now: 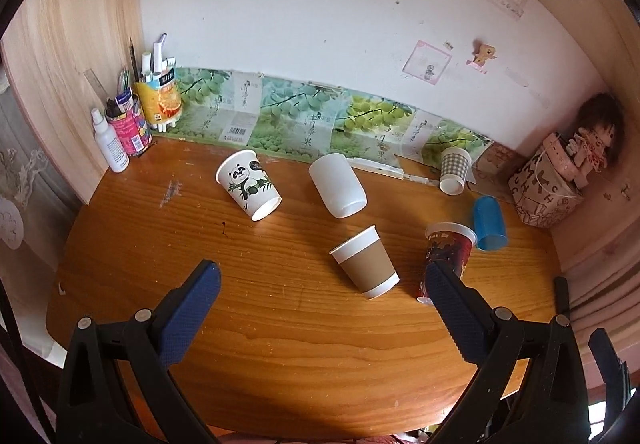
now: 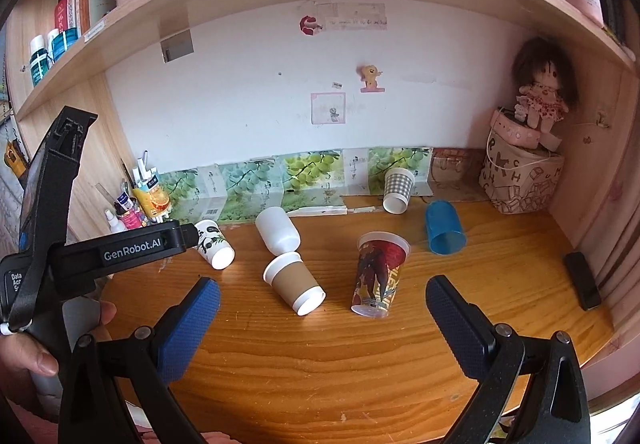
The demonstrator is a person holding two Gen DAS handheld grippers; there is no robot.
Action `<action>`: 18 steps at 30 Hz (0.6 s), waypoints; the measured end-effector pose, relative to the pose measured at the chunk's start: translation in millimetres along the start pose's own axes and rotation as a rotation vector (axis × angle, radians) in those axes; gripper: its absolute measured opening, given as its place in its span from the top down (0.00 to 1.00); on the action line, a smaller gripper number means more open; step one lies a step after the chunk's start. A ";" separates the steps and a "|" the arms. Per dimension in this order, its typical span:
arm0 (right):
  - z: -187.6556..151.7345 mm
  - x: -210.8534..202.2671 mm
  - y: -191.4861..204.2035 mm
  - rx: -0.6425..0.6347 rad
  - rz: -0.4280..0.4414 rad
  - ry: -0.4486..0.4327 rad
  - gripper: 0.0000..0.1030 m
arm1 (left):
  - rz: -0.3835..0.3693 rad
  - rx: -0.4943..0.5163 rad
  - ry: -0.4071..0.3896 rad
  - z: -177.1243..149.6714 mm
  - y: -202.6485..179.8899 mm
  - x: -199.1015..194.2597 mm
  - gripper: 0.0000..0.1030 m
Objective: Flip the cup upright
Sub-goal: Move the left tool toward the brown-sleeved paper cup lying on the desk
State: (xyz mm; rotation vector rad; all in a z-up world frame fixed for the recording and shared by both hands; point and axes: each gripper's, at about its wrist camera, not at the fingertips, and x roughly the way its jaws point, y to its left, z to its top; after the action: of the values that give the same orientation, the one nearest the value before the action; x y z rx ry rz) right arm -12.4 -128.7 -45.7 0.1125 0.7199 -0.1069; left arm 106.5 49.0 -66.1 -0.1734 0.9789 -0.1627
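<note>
A: What colours are the cups?

B: The panda cup [image 1: 248, 184] is white with a black-and-white panda and green bamboo. The plain cup [image 1: 338, 186] is all white. The sleeve cup [image 1: 366, 262] is white with a tan band. The comic cup [image 2: 378, 276] is red with dark figures and yellow lettering. The checked cup [image 1: 454, 169] has a grey-and-white gingham, and the last cup [image 1: 490, 224] is clear blue.

A: And the rest?

B: The table [image 1: 280, 344] is orange-brown wood grain. The grippers [image 2: 322, 298] are black with dark blue dimpled pads [image 2: 190, 328]. The backing cartons [image 1: 296, 116] show green grapes.
</note>
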 end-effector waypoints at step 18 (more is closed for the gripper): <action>36.6 72.0 -99.0 -0.077 0.089 0.150 0.00 | -0.005 -0.225 0.187 9.4 -33.0 90.2 0.02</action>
State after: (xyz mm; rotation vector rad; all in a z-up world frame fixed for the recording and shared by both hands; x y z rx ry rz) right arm 51.6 -235.9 -72.6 0.0793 0.8662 0.0143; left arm 161.9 -1.8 -126.7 -0.3719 1.1826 -0.0739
